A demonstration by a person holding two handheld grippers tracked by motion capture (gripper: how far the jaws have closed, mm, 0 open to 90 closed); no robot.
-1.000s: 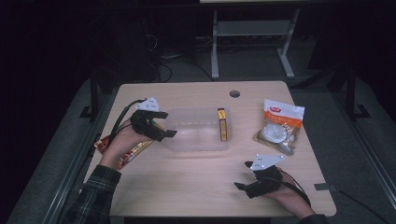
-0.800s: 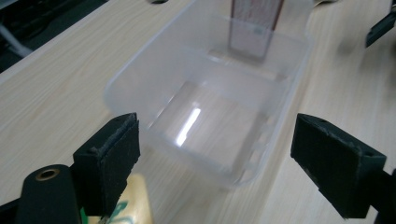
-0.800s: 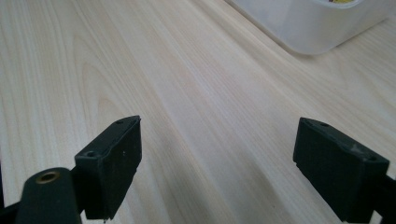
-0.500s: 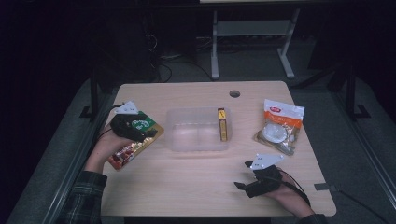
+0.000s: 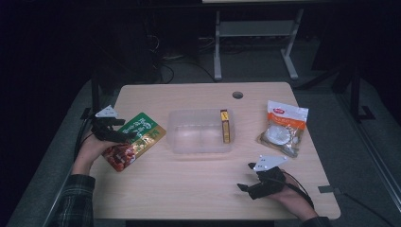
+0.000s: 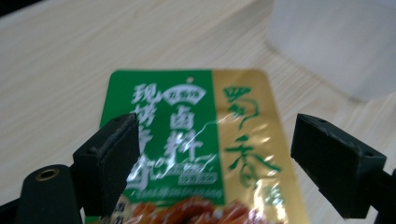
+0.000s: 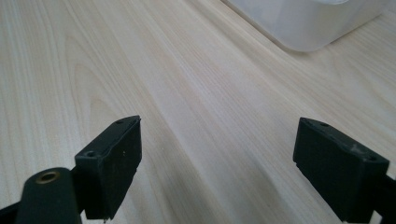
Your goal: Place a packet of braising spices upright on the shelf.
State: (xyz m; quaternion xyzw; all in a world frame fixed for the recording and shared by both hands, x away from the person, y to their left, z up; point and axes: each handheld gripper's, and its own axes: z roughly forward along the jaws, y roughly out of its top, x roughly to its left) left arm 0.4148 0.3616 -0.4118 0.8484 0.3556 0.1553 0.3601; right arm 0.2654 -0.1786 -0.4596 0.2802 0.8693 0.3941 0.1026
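Green-and-gold snack pouch (image 5: 136,140): flat on the table (image 5: 189,189), left of centre in the high view, angled, red pictured end toward lower left. In the left gripper view, pouch (image 6: 205,144) at centre and lower frame, green panel at left, gold panel at right, white and green characters on the face, print partly blurred.

Left gripper (image 5: 124,134): at left of the high view, over the pouch's left edge, held in a hand (image 5: 92,151) entering from lower left; grey three-cornered plate on top. Jaws wide apart in the left gripper view, one at each side of the pouch, above its face; contact with the foil not determinable.

Right gripper (image 5: 247,177): lower right of the high view, held low over bare tabletop, well apart from the pouch. Jaws wide apart in the right gripper view, bare wood grain between them.

Clear plastic tub (image 5: 201,131): centre of the high view, just right of the pouch; narrow yellow box (image 5: 225,126) on edge at its right side.

Orange-and-white bag (image 5: 283,127): right of the tub, flat on the table.
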